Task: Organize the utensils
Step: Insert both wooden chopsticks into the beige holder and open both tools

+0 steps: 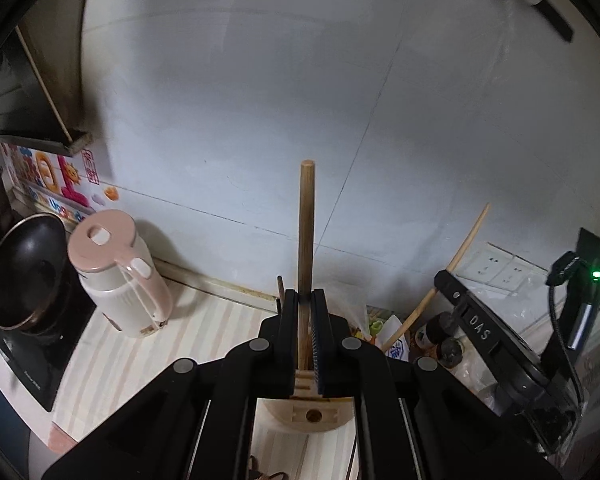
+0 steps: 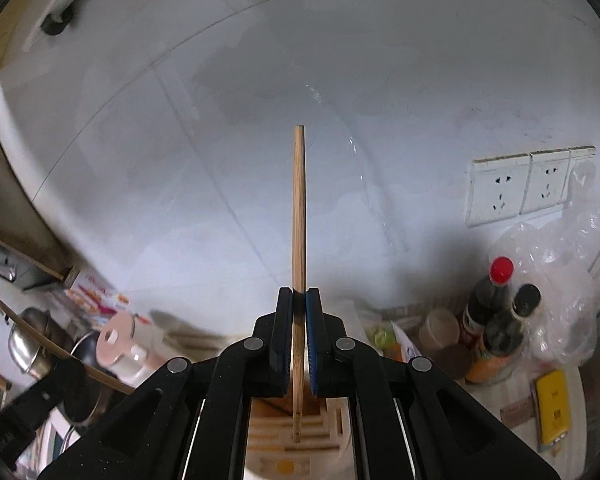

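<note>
In the left wrist view my left gripper (image 1: 305, 296) is shut on a round wooden utensil handle (image 1: 306, 220) that stands upright in front of the white wall. Its lower end hangs just above a pale wooden utensil holder (image 1: 312, 416) with slots and a hole. In the right wrist view my right gripper (image 2: 299, 294) is shut on a thin flat bamboo chopstick (image 2: 299, 208), also upright, whose lower tip hangs over the slotted holder (image 2: 276, 432). At the right of the left wrist view, the right gripper's body (image 1: 480, 332) carries that chopstick (image 1: 462, 252) at a tilt.
A pink-and-cream kettle (image 1: 120, 276) and a black pan (image 1: 24, 276) on a cooktop stand at the left. Wall sockets (image 2: 516, 188), dark sauce bottles (image 2: 492, 300), plastic bags (image 2: 560, 280) and a yellow packet (image 2: 552, 404) crowd the right. The striped counter (image 1: 204, 332) runs between.
</note>
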`<state>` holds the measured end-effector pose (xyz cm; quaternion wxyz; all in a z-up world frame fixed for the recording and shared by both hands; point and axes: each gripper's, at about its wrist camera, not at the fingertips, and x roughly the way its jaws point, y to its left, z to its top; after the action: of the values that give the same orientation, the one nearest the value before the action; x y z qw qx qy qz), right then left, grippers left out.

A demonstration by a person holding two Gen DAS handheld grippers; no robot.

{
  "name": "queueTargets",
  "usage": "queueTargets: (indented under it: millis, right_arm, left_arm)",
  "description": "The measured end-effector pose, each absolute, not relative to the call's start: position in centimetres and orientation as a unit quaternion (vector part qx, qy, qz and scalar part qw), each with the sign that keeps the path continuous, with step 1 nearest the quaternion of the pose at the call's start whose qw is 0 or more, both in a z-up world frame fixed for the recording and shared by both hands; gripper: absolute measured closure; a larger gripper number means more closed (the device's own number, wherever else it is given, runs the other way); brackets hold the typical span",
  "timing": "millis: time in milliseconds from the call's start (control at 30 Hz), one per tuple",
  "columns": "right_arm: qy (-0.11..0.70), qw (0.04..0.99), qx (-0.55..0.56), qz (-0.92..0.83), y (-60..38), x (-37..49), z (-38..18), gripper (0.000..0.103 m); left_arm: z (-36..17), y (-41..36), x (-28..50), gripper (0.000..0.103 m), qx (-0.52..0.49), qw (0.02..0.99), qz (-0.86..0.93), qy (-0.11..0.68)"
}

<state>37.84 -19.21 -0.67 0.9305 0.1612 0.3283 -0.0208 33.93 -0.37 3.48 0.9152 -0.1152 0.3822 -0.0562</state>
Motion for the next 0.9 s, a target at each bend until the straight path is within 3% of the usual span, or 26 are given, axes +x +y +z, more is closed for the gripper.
queueTargets:
  millis: [500, 900]
  right_arm:
    - [0.356, 0.921, 0.154, -0.012, -19.2, 42.9, -6.6, 0.096]
    - [0.425, 0.895, 0.135, 0.017, -18.7, 43.4, -9.1, 0.094]
  left_arm:
    - [-2.9, -1.4, 39.7, 0.099, -0.116, 0.885, -0.046, 0.449]
    - [-3.1, -1.0, 40.2, 0.094, -0.128, 0.866, -0.063, 0.480]
